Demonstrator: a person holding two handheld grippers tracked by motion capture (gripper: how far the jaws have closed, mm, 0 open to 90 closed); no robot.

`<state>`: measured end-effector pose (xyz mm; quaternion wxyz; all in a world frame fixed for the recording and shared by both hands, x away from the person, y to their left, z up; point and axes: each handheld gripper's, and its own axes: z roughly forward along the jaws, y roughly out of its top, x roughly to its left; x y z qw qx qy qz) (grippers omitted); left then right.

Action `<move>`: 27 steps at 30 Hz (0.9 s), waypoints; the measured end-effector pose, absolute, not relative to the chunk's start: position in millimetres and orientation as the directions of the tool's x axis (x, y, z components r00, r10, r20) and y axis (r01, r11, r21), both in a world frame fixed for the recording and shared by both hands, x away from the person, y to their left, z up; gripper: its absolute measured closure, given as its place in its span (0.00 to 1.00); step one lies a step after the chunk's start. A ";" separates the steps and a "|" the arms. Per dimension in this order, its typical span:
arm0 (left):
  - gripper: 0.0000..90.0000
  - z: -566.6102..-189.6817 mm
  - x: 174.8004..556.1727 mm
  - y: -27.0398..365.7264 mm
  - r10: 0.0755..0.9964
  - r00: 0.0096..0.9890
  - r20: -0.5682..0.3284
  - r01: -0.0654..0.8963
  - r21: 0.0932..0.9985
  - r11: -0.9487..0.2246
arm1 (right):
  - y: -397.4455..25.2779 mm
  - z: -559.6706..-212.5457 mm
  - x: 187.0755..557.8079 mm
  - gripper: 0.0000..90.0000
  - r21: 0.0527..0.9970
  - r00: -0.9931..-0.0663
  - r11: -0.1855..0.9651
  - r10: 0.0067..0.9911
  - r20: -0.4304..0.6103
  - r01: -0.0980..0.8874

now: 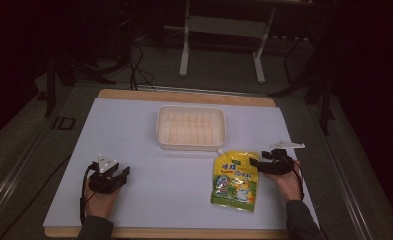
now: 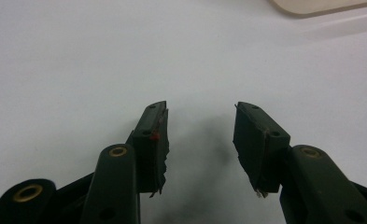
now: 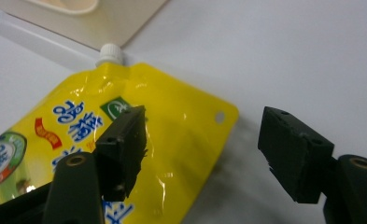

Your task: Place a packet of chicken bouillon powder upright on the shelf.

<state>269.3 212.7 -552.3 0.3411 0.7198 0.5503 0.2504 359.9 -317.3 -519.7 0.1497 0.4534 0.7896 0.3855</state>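
Note:
A yellow spouted pouch (image 1: 235, 181) with a white cap lies flat on the white table sheet, right of centre; in the right gripper view the pouch (image 3: 125, 130) sits under and left of the jaws. My right gripper (image 1: 259, 163) is open at the pouch's upper right edge, one jaw over the pouch and the other over bare sheet; the right gripper (image 3: 202, 147) holds nothing. My left gripper (image 1: 124, 173) rests open on the sheet at the left, and the left gripper (image 2: 200, 135) has only white sheet between its jaws.
A cream plastic tray (image 1: 191, 127) stands at the middle back of the sheet, just behind the pouch's cap; its corner (image 3: 102, 28) and edge (image 2: 321, 5) appear in the gripper views. The wooden table edge (image 1: 184, 96) borders the sheet. Beyond lie a dark floor and a white stand (image 1: 221, 30).

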 end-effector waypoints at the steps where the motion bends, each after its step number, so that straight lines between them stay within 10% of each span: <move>1: 0.61 -552.5 269.5 212.3 0.963 0.270 -0.013 0.621 0.766 -0.164 | -315.9 -519.1 362.1 0.35 0.743 -0.547 0.297 0.829 0.111 0.600; 27: 0.61 -553.3 270.5 209.8 0.961 0.276 0.007 0.631 0.753 -0.187 | -293.3 -531.8 393.9 0.43 0.671 -0.619 0.362 0.763 0.185 0.647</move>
